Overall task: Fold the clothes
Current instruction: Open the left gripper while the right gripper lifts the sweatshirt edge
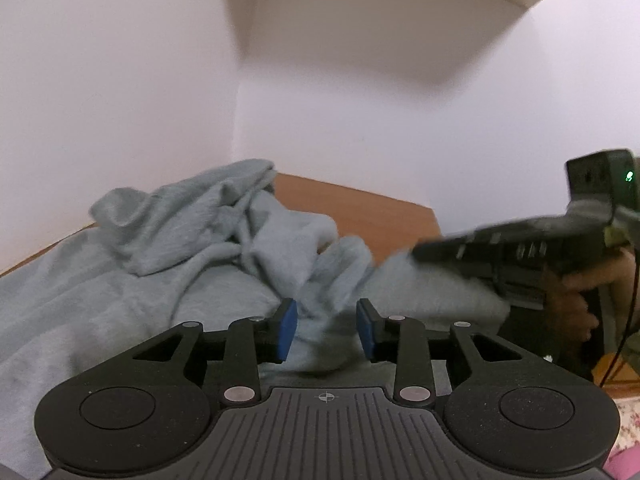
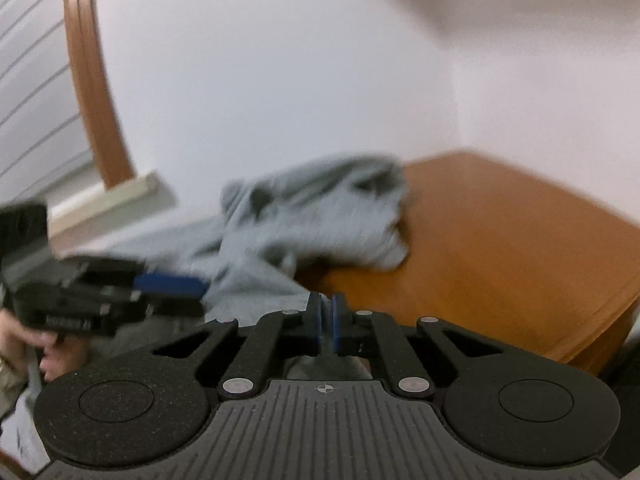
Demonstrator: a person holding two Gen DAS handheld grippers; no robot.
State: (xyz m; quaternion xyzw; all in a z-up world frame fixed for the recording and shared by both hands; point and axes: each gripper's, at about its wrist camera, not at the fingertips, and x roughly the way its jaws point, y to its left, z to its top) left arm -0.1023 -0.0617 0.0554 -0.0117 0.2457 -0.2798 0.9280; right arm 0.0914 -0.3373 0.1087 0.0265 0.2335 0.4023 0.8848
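A soft, fleecy grey garment (image 1: 168, 264) lies crumpled on a smooth orange-brown wooden table (image 1: 360, 208), its bunched folds heaped toward eleven o'clock in the left wrist view. The left gripper (image 1: 327, 330) stands with its blue pads apart, a ridge of the cloth between them, though seemingly not pinched. The right gripper (image 2: 326, 322) has its blue pads drawn together on a thin edge of grey fabric; blur makes the grip hard to confirm. Plain white walls (image 2: 280, 80) rise behind.

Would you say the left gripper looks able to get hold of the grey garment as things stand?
Probably yes: the left gripper has its jaws apart with a fold of the grey garment lying between them, and nothing blocks it.
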